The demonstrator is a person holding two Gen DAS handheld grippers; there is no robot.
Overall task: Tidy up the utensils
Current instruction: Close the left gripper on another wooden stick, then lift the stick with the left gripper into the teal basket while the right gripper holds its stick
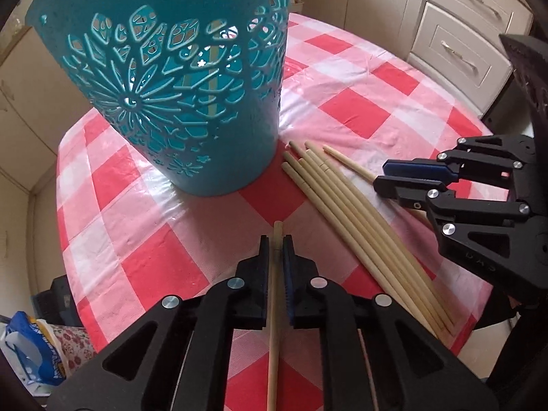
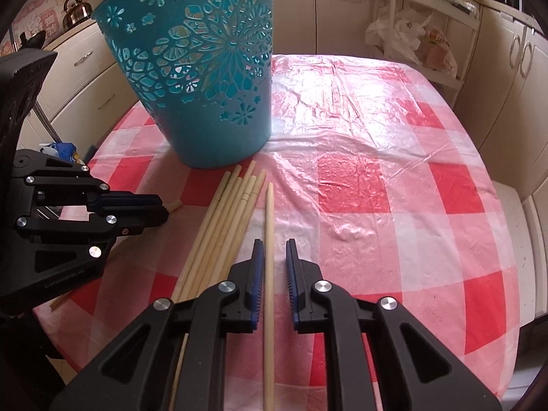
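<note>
A teal plastic basket [image 1: 171, 85], its wall cut through with flower and star openwork, stands upright on the counter [image 2: 394, 188], which is covered in a glossy red, pink and white checked cloth.

Ahead of both pairs of jaws and just short of the basket's base lies a loose bundle of pale wooden chopsticks [image 1: 342, 202], roughly parallel, their narrow tips pointing toward the basket.

The left gripper [image 1: 275, 257] has its jaws nearly closed on a single chopstick [image 1: 274, 325]; both blue ribbed pads press its sides, and its blunt end pokes out just past the fingertips.

The right gripper [image 2: 274, 263] has a lone chopstick [image 2: 269, 274] running lengthwise between its jaws, which stand a little apart. The stick lies against the left-hand pad, while a sliver of cloth shows between it and the right-hand pad, so a firm grip cannot be told. This stick lies just beside the bundle, on the side away from the left gripper.

Cream kitchen cabinets [image 1: 462, 30] ring the counter.
</note>
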